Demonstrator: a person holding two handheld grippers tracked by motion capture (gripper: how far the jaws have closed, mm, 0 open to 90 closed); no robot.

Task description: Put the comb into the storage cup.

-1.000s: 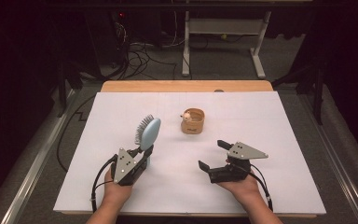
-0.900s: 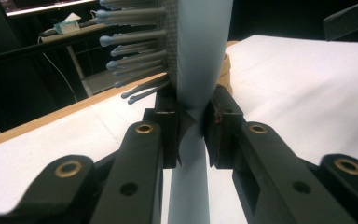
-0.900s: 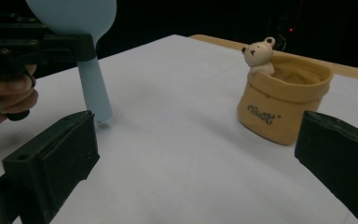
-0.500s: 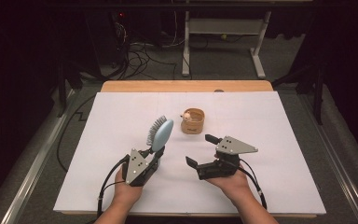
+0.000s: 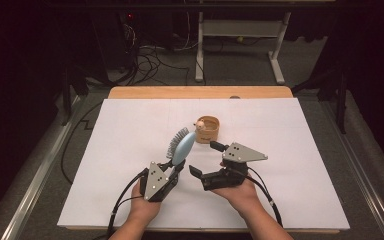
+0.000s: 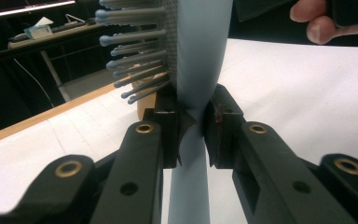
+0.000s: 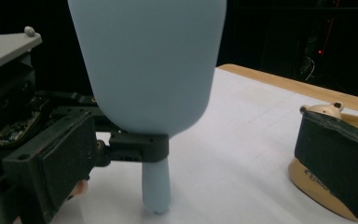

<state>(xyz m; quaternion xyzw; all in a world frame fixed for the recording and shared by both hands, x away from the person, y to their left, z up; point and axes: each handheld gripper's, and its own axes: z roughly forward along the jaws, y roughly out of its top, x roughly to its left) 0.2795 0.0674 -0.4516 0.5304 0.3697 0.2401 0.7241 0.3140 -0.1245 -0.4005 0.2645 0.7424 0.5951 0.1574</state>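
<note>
- The table (image 5: pixel 130 150), under a white sheet, keeps the work in front of the person, so both grippers stay low and near each other at its near edge.
- The right gripper (image 5: pixel 205 161) lies turned on its side, its jaws spread wide with nothing between them. The gap faces the brush, which I judge readies it to take the brush over or steady it.
- The left gripper (image 5: pixel 176 167) has its jaws clenched on the narrow neck of the light blue hairbrush (image 5: pixel 182 148), just below the head. That thin part fits between the pads and stops the wide head from sliding down.
- The hairbrush stands up and forward out of the left jaws. Its bristles (image 6: pixel 130 56) point away from the right gripper, so the smooth back faces the open jaws; its short handle end (image 7: pixel 156 191) pokes out below the grip, clear of the table.
- The small wooden cup (image 5: pixel 208 128) sits beyond the right jaws' far tip, apart from the brush head, with a little figure at its rim.
</note>
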